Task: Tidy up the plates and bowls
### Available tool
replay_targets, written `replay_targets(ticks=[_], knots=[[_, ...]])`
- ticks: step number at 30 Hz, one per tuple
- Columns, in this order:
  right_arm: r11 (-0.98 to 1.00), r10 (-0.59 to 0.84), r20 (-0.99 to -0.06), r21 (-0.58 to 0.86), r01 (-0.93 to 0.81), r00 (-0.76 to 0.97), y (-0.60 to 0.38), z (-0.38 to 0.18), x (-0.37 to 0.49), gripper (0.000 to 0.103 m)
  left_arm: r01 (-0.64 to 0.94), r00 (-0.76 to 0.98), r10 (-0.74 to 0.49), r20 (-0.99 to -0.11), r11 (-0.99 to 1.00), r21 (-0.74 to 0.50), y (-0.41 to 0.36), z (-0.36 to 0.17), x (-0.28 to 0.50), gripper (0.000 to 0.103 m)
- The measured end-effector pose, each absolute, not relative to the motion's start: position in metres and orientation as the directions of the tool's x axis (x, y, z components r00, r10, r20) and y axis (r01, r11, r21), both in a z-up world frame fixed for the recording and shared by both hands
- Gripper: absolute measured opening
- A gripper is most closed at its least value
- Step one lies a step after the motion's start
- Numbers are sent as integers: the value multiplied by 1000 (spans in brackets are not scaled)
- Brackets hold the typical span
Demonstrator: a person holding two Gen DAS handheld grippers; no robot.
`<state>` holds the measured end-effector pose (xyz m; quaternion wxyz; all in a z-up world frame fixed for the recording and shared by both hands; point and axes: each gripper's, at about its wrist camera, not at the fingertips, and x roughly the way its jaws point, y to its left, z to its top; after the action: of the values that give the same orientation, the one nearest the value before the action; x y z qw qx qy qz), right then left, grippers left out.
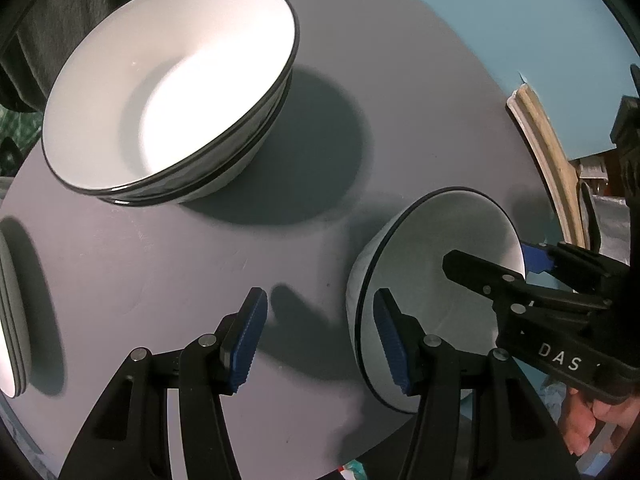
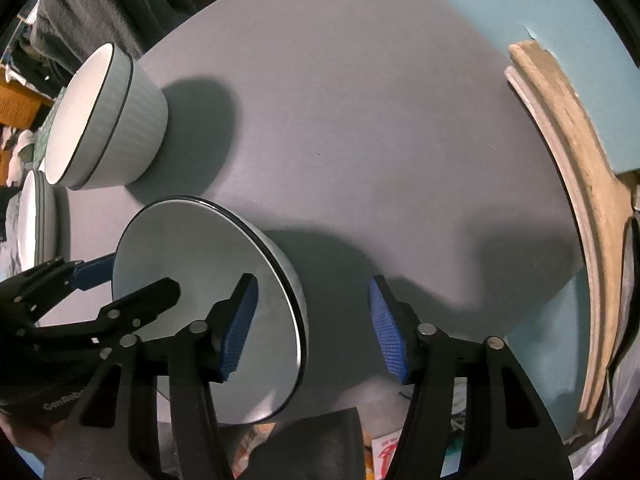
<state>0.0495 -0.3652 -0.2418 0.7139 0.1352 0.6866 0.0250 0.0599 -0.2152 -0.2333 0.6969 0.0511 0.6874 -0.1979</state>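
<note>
Grey round surface (image 1: 200,264) against a teal wall carries the crockery. Stacked white bowls (image 1: 168,92) with black rims stand at the far left; a single bowl (image 1: 432,280) sits near the front edge. Left hand-held gripper (image 1: 320,344) straddles that bowl's left rim, jaws apart, one pad inside and one outside, pads not pressing. Right hand-held gripper (image 2: 312,332) straddles the opposite rim, likewise apart and gripping nothing. Left view alone shows fingers (image 1: 580,428) of a person's hand. Right view alone shows the stacked bowls' ribbed outer wall. Plates (image 2: 34,220) lie at the surface's left edge.
</note>
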Motion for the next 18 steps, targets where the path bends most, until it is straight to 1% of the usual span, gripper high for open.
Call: replay_targets(ticks=[3,5,10,11,12,14,16,17,18], knots=[[963,226,-973,230,143,45,-361,-243,53,47,338,-25,-202,-979,920,-199,-216,-235,59,56],[963,229,-973,232,135,38,-358,-244,55,39,321,-30,-208,-978,925,-206,-216,-235,58,56],[965,230,-973,231,125,19,-355,-246,52,30,294,-44,-210,-977,932,-213,-219,-239,56,56],[965,232,-973,232,124,15,-357,-245,49,27,289,-46,-211,-976,933,-215,-219,-240,56,55],[964,235,-972,235,123,10,-357,-246,47,25,283,-56,-208,-977,935,-215,-218,-242,59,49],[962,243,-970,243,122,10,-356,-245,46,18,274,-78,-204,-976,937,-218,-219,-245,62,40],[961,249,-968,248,122,7,-355,-244,47,13,270,-80,-210,-974,937,-224,-218,-246,63,32],[961,249,-969,248,123,7,-356,-244,46,13,267,-90,-216,-972,935,-233,-217,-247,64,26],[961,250,-968,249,123,7,-356,-243,46,12,260,-101,-229,-968,933,-248,-216,-249,64,25]])
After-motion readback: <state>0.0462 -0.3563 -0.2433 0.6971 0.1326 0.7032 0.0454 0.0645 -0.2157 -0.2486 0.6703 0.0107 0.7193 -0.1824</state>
